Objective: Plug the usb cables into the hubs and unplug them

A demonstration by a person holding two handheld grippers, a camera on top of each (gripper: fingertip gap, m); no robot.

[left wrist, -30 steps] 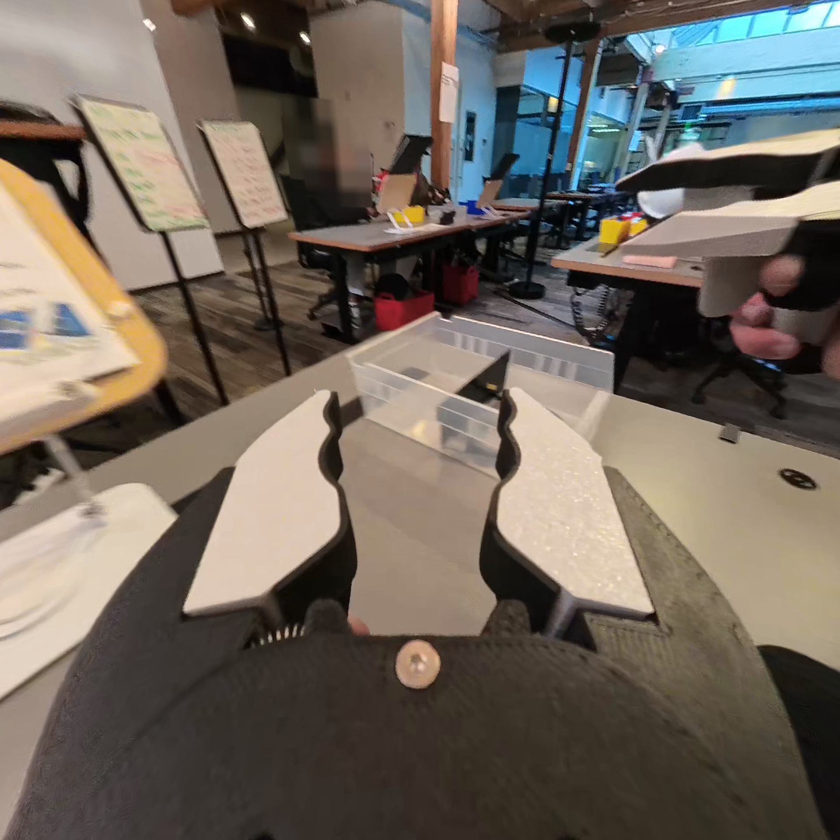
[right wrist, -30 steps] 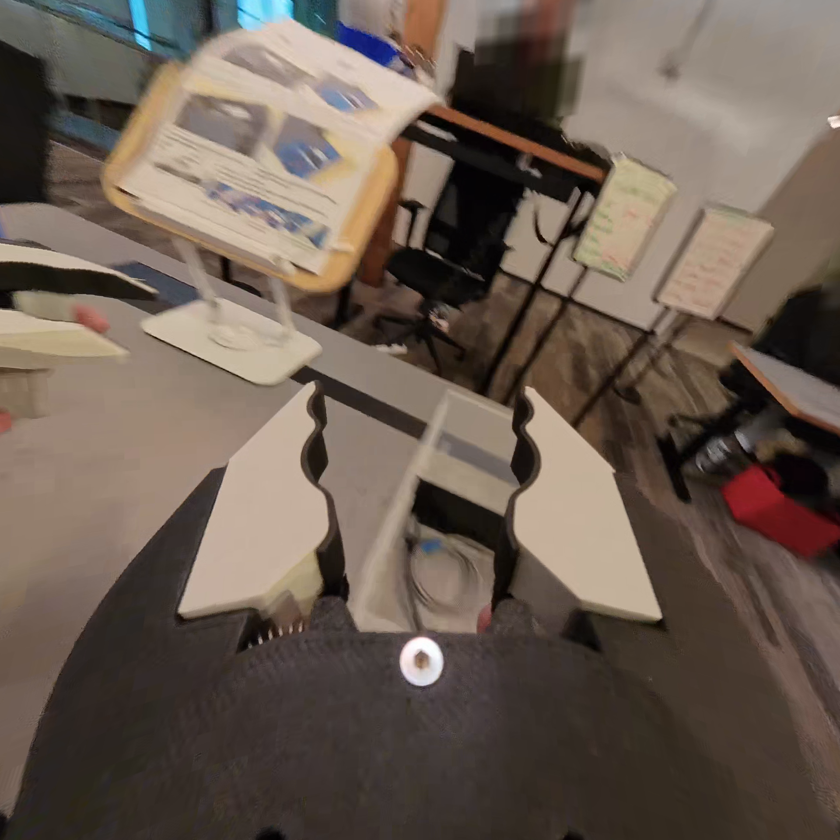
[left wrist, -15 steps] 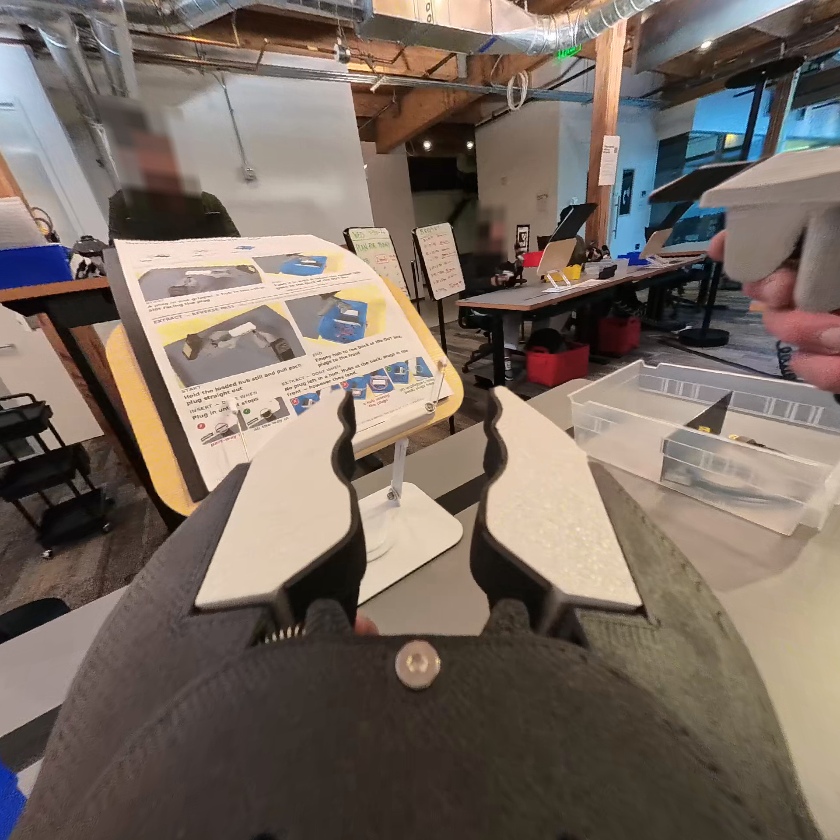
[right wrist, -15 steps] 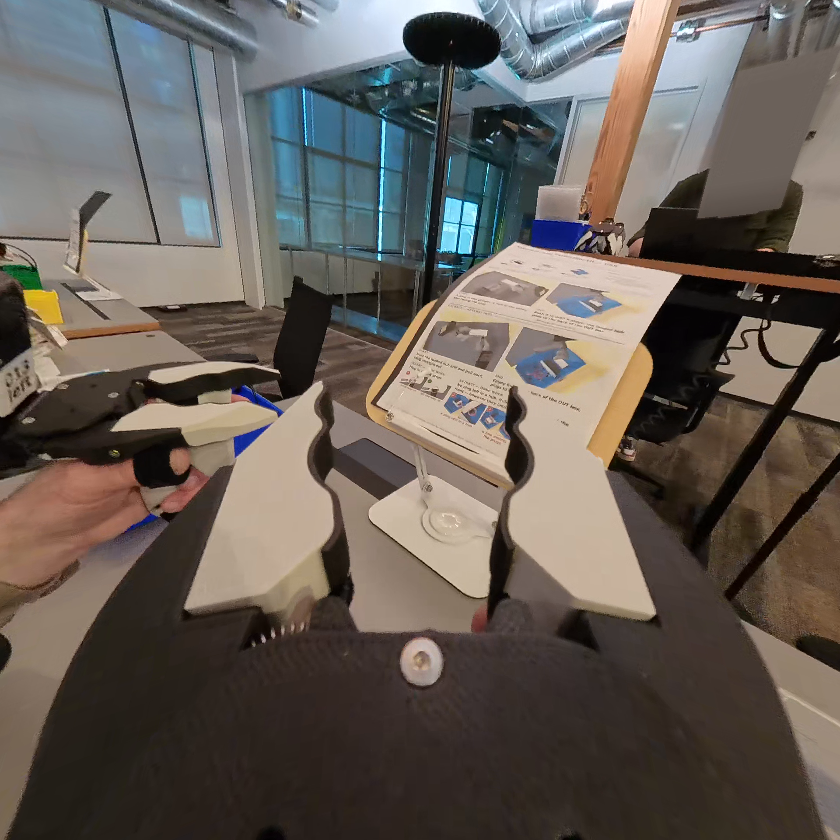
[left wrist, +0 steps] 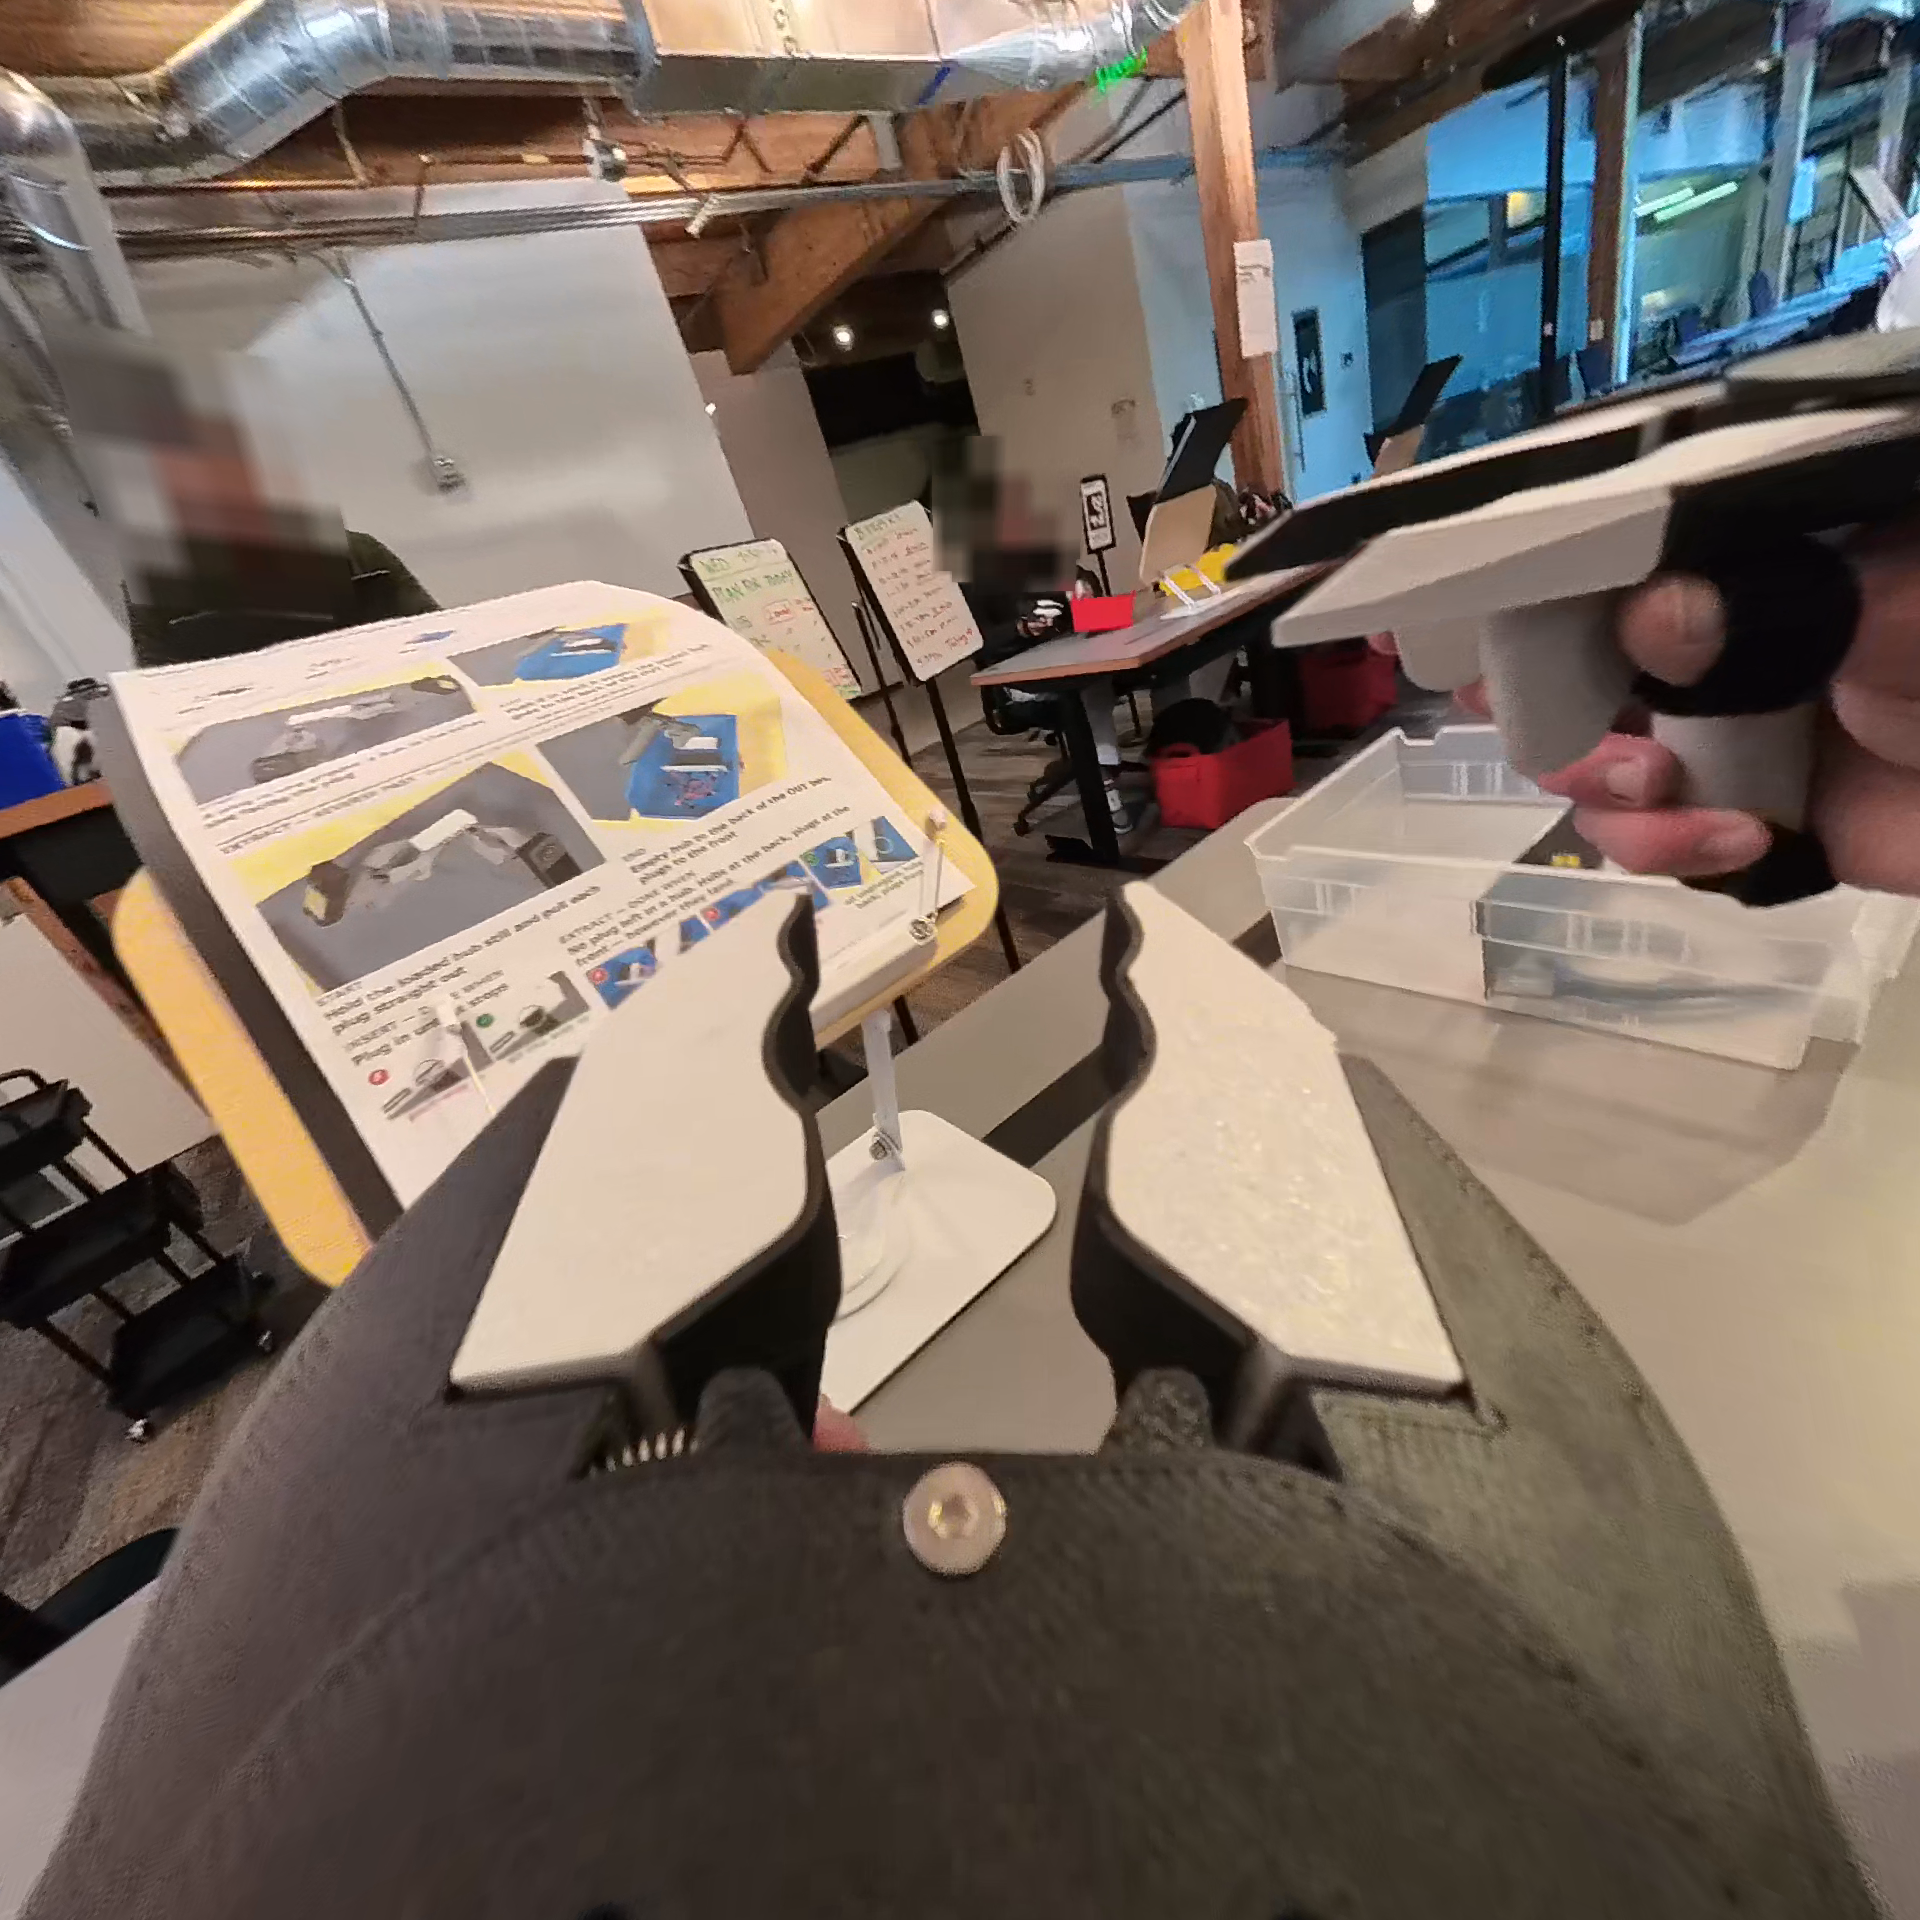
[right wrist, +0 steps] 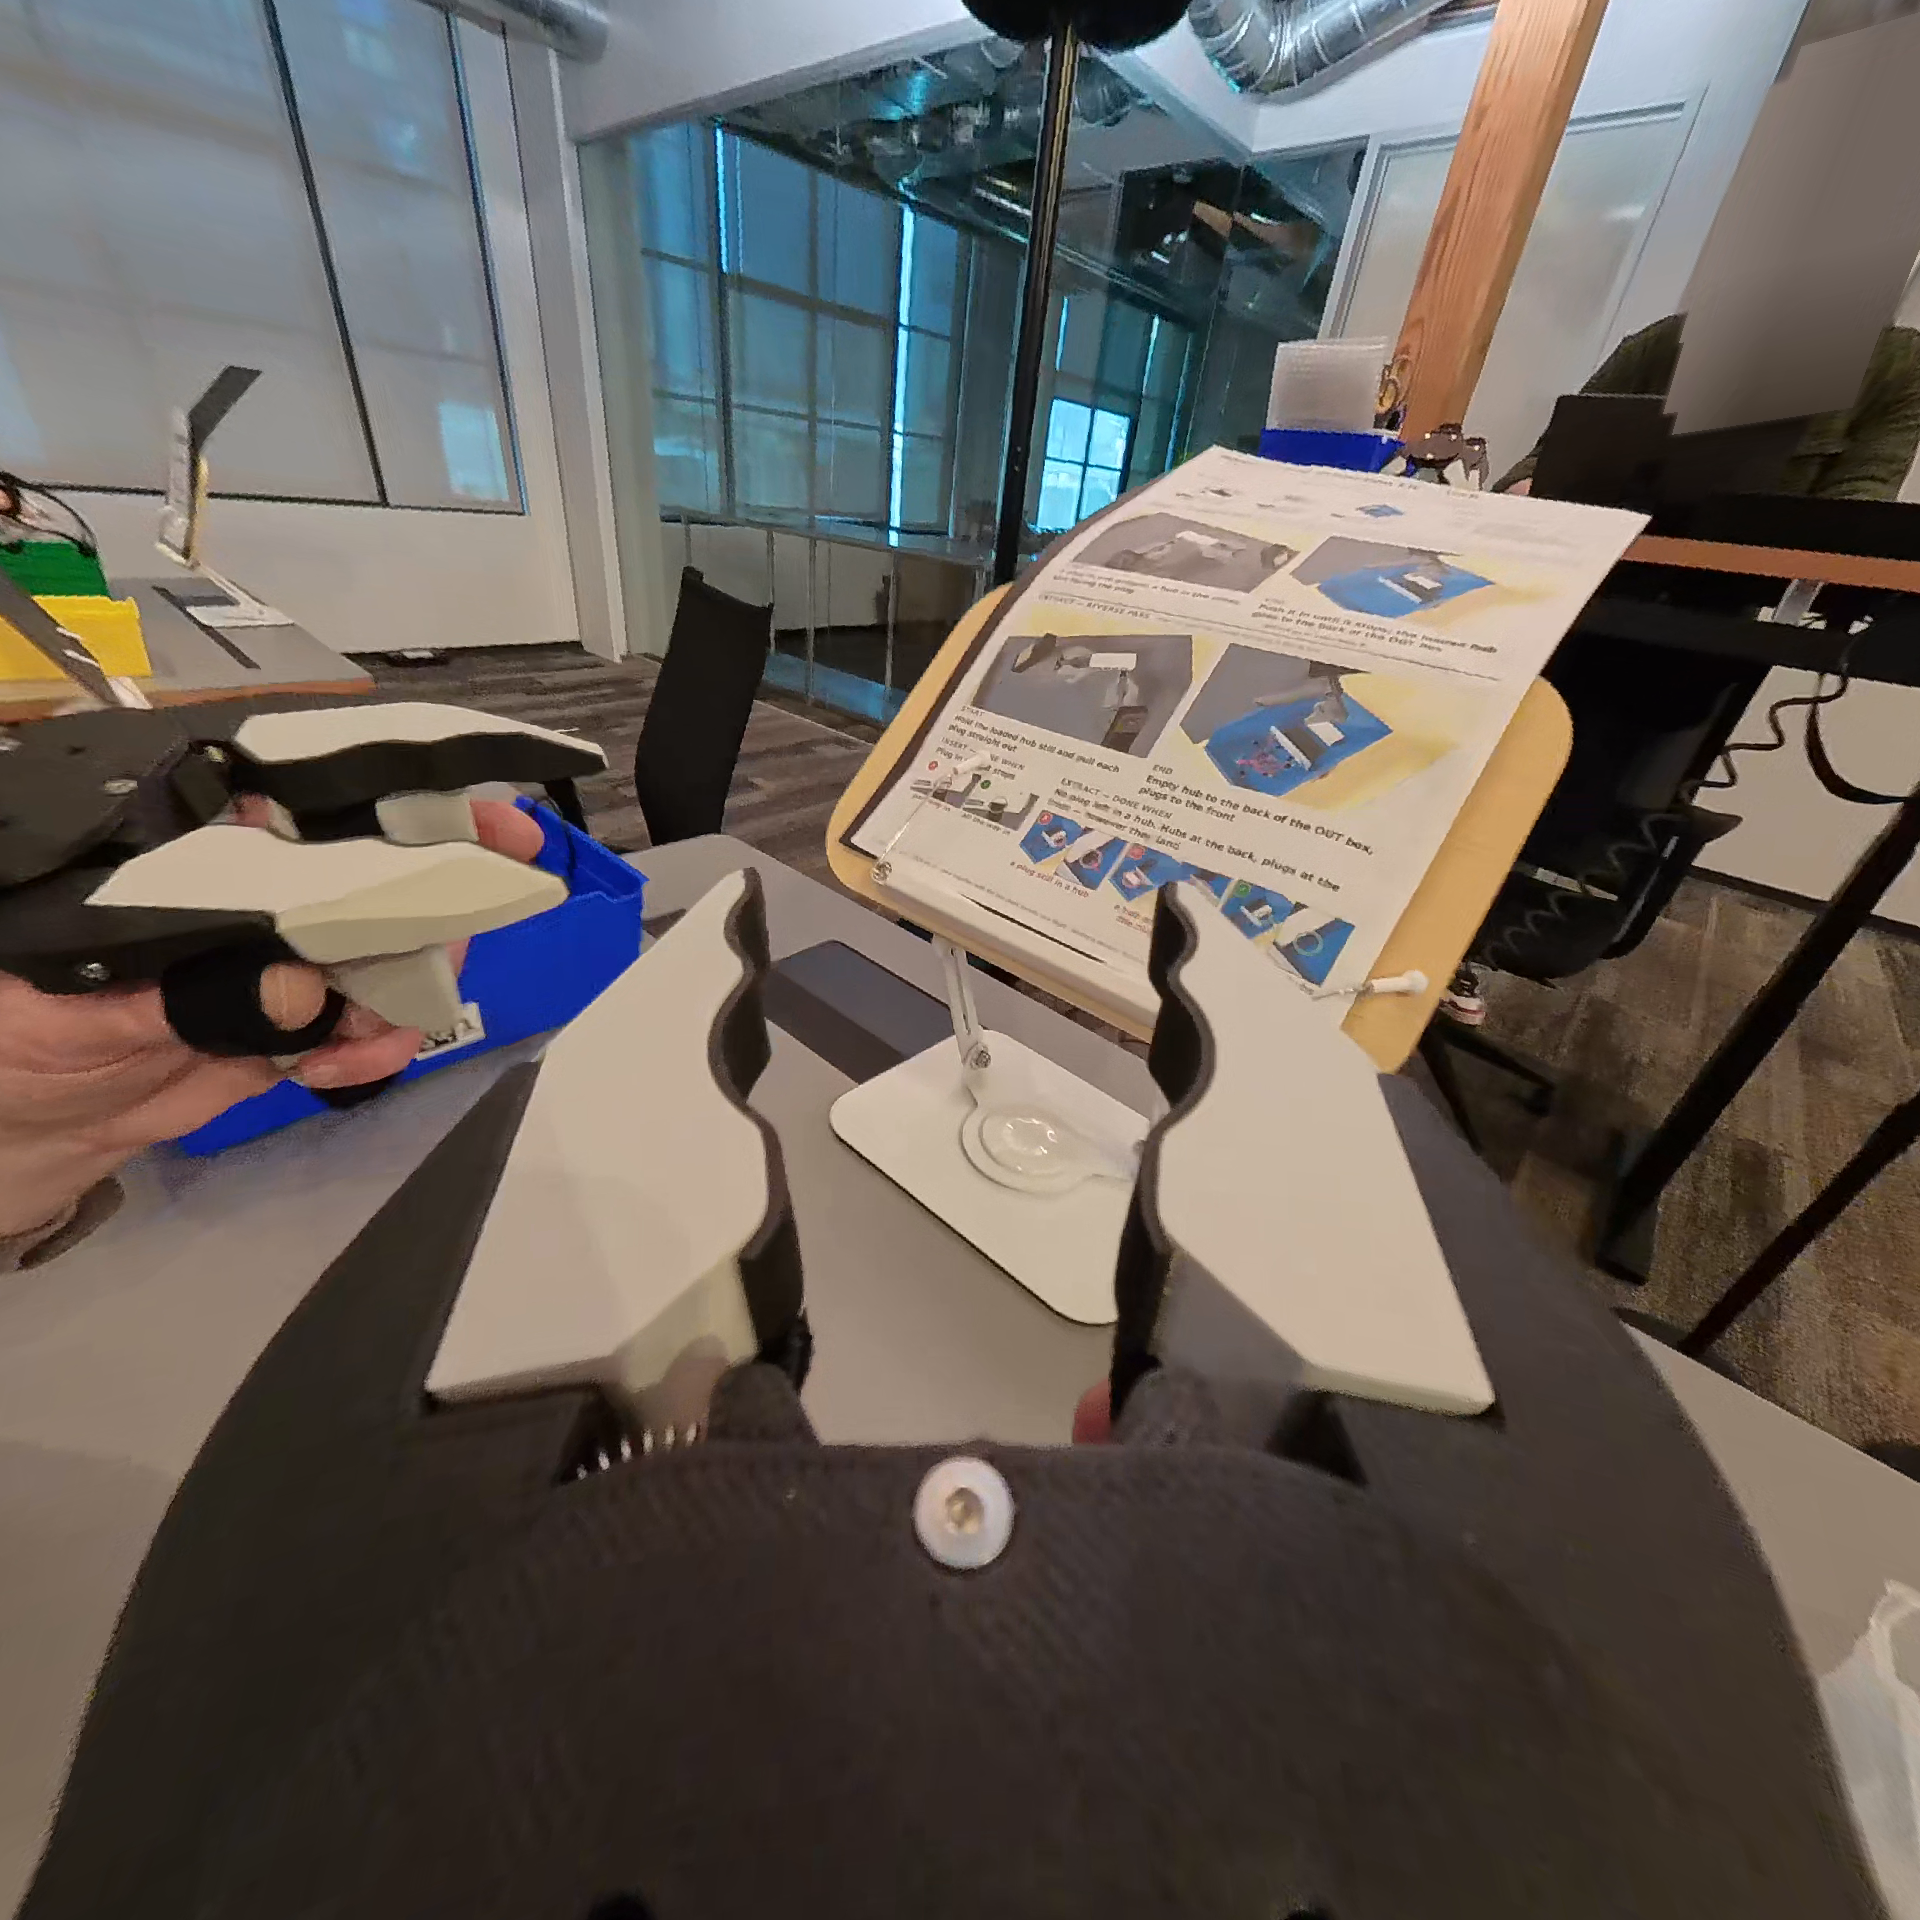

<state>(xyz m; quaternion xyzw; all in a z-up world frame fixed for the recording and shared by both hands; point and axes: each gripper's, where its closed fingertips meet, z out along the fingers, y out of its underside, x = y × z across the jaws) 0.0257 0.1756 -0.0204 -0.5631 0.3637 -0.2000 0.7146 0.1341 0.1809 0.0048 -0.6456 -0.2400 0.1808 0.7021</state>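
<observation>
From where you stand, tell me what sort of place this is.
Likely an open-plan office or lab workspace: rows of desks, whiteboard easels, exposed ceiling ducts, and an instruction sheet on a stand on the work table.

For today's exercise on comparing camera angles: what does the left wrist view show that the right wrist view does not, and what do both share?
Only the left wrist view shows the clear plastic bin and the two whiteboards on stands. Only the right wrist view shows the blue bin and the yellow crate. Both show the instruction sheet on its stand, the grey table and both open hand-held grippers: left hand-held gripper, right hand-held gripper.
</observation>
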